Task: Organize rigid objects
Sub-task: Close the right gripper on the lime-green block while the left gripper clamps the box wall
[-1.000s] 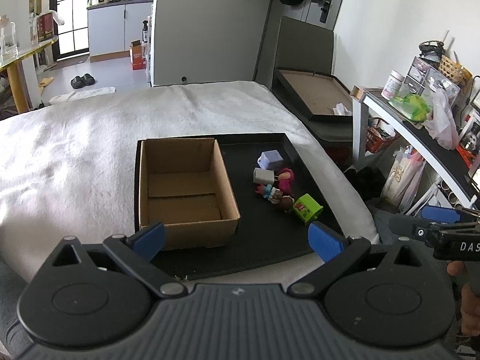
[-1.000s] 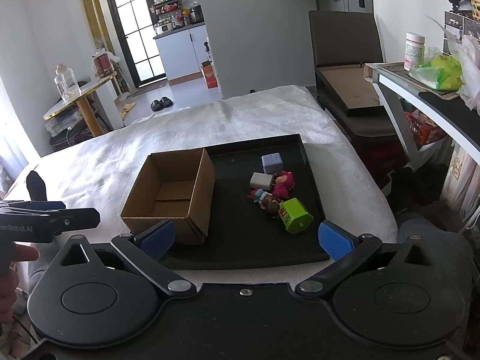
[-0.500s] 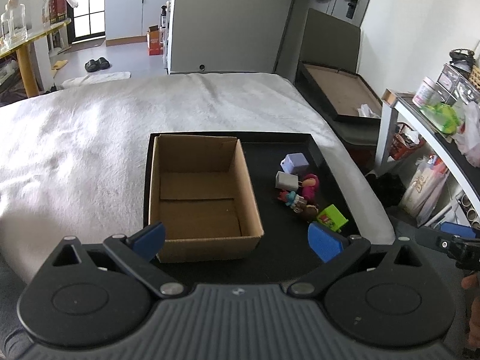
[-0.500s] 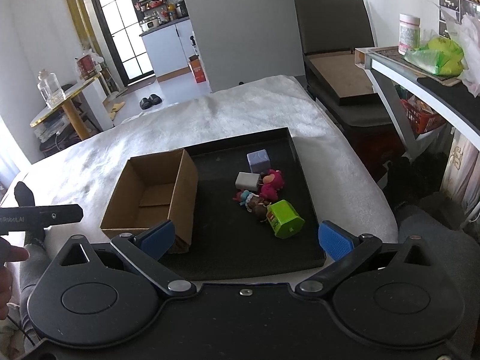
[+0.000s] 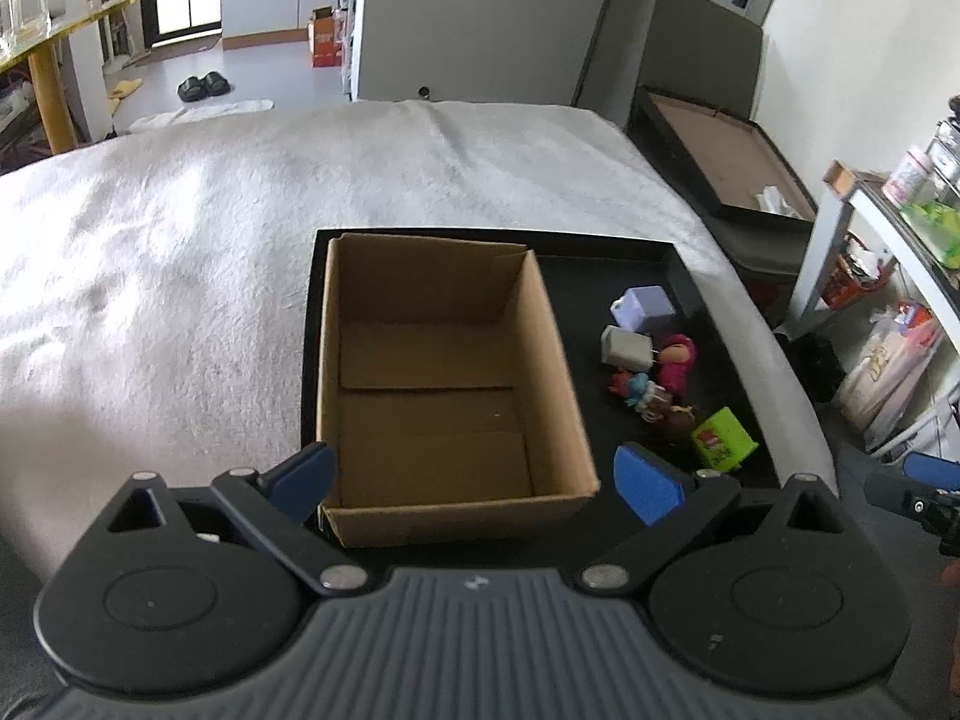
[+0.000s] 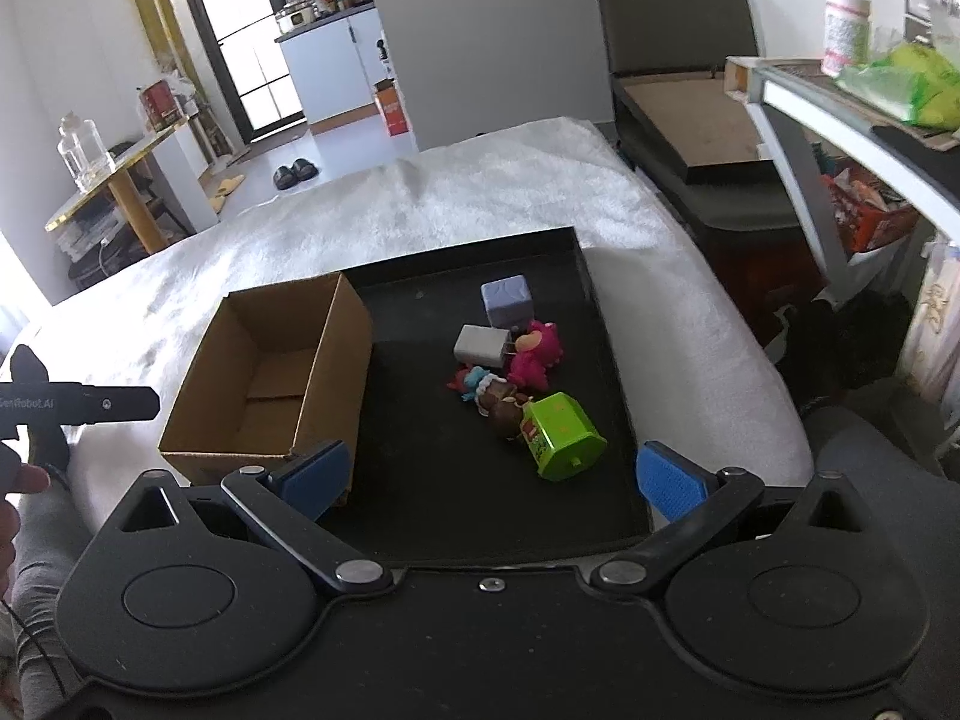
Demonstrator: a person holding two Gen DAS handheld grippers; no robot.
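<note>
Left wrist view: the left tool [image 5: 474, 477] is seen spread wide, blue pads apart, nothing pinched. It is held above the near end of an open brown cardboard box [image 5: 444, 384], which is empty inside. The box sits on the left half of a shallow black rectangular tray [image 5: 681, 267], and the tray lies on a white fluffy blanket over a bed [image 5: 180, 252]. On the tray's right half a cluster of small toys is seen: a pale lilac cube [image 5: 643, 307] farthest away, a grey-white block [image 5: 625, 348] just in front of it, a pink plush-like figure [image 5: 677, 363] touching that block, a small teal-and-red figure [image 5: 633, 387], a brown figure [image 5: 675, 417], and a lime-green toy block [image 5: 723, 441] nearest. The other handheld unit is partly visible at the right edge.

Right wrist view: the right tool [image 6: 492, 477] is likewise spread, holding nothing, above the tray's near edge. The cardboard box [image 6: 270, 384] appears left, the toys right of it: lilac cube [image 6: 507, 301], grey-white block [image 6: 480, 346], pink figure [image 6: 531, 354], teal-and-red figure [image 6: 471, 381], brown figure [image 6: 504, 411], green block [image 6: 561, 435] tipped on its side and touching the brown figure. A hand [image 6: 15, 492] gripping the left unit's handle is seen at the left edge.
</note>
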